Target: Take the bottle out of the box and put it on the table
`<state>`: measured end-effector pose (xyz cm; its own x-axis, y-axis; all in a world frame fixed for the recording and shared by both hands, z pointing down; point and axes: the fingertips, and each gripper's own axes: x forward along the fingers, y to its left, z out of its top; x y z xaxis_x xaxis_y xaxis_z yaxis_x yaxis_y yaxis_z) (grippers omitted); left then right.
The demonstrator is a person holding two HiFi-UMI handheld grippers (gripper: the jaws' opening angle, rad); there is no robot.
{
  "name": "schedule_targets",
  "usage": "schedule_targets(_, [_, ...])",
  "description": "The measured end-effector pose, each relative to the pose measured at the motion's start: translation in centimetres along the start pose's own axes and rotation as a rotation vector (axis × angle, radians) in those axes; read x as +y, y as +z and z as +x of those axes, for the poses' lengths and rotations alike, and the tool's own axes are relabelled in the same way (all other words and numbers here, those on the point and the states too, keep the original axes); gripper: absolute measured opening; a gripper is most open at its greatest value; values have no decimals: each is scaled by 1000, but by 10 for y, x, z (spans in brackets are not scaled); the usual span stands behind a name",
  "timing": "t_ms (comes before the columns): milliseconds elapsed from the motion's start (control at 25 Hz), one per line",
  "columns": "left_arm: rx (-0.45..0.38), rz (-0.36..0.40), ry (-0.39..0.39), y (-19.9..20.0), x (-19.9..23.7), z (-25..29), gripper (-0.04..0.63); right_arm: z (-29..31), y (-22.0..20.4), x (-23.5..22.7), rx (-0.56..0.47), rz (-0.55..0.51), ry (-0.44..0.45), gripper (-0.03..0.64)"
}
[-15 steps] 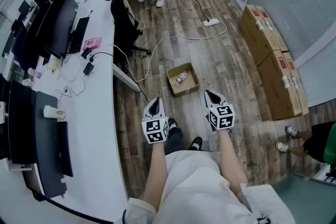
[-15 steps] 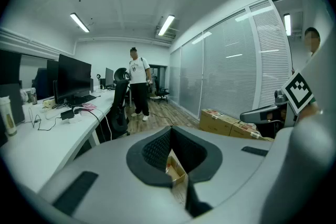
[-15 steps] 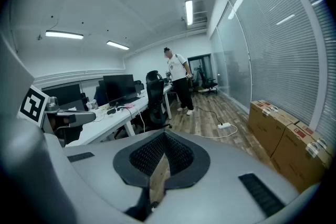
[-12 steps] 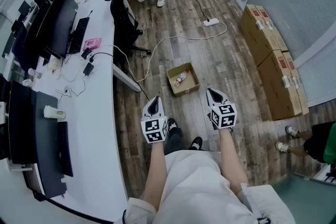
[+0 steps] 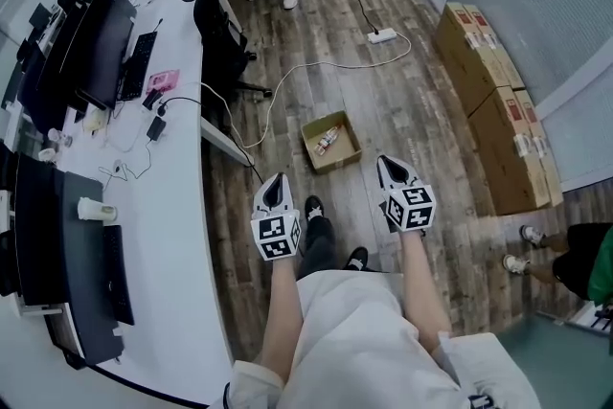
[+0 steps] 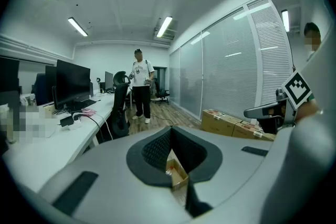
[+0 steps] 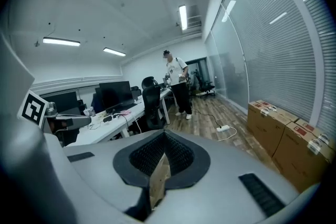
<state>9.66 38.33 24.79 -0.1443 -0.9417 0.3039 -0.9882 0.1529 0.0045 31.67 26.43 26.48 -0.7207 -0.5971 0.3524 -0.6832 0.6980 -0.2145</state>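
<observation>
From where I stood, the long white desk [image 5: 168,235] ran down the nine o'clock side of the person, loaded with monitors [image 5: 101,48], keyboards and a paper cup [image 5: 93,207], but with bare stretches along its near edge.

The left gripper [image 5: 276,179] was held out in front at waist level, angled slightly down. Its jaws were pressed together with nothing between them.

At about twelve o'clock from the two grippers, a small open cardboard box [image 5: 352,147] sat on the wooden floor, well apart from both. The bottle [image 5: 328,140] lay on its side inside it, untouched.

The right gripper [image 5: 385,165] was held level with the left. It too looked closed to a point and empty, with only floor showing past its pads.

Over at two o'clock, a row of sealed cartons [image 5: 498,110] stood against the glass wall. A power strip [image 5: 382,36] trailed its cable across the boards beyond the box.

By my reckoning the job had barely begun, and no step of it was done. The person had to get to the box, open a gripper, bend down and take the bottle. Then it had to be carried to the desk at nine o'clock.
</observation>
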Motion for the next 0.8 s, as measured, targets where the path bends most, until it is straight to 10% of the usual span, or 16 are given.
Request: schedule_targets(800, [25,-28,-45,39,66,168,14,143,51,-50,24,31,-38,40])
